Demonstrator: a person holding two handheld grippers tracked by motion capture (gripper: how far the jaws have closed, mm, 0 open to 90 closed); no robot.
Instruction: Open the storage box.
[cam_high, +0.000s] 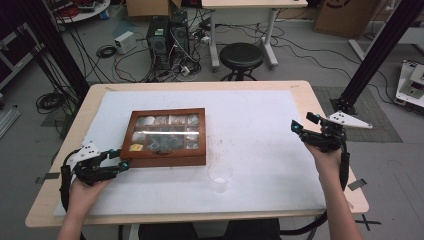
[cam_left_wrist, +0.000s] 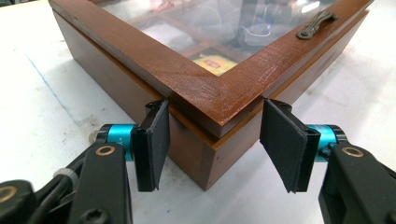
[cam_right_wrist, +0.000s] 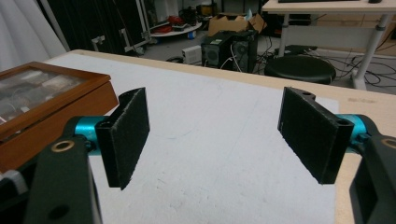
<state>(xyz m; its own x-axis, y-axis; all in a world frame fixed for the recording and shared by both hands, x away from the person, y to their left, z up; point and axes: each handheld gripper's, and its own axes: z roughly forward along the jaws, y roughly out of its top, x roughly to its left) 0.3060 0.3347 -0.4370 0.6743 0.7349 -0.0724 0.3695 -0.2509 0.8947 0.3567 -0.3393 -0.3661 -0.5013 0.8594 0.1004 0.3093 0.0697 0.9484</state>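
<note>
A brown wooden box (cam_high: 165, 135) with a glass lid and a metal handle (cam_left_wrist: 316, 24) lies on the left half of the white mat (cam_high: 260, 125). Through the glass I see compartments with small items, one of them a yellow packet (cam_left_wrist: 212, 62). My left gripper (cam_high: 122, 162) is at the box's near left corner. In the left gripper view its pads (cam_left_wrist: 156, 140) press on the two sides of that corner (cam_left_wrist: 210, 116), so it is shut on the box. My right gripper (cam_high: 301, 122) hovers open over the mat's right edge, with nothing between its jaws (cam_right_wrist: 224, 135). The box (cam_right_wrist: 42, 98) lies off to its left.
A clear plastic cup (cam_high: 220, 175) stands upright on the mat just off the box's near right corner. The wooden table edge (cam_high: 327, 130) runs close under my right hand. A black stool (cam_high: 242, 56) and computer cases (cam_high: 167, 32) stand on the floor beyond the table.
</note>
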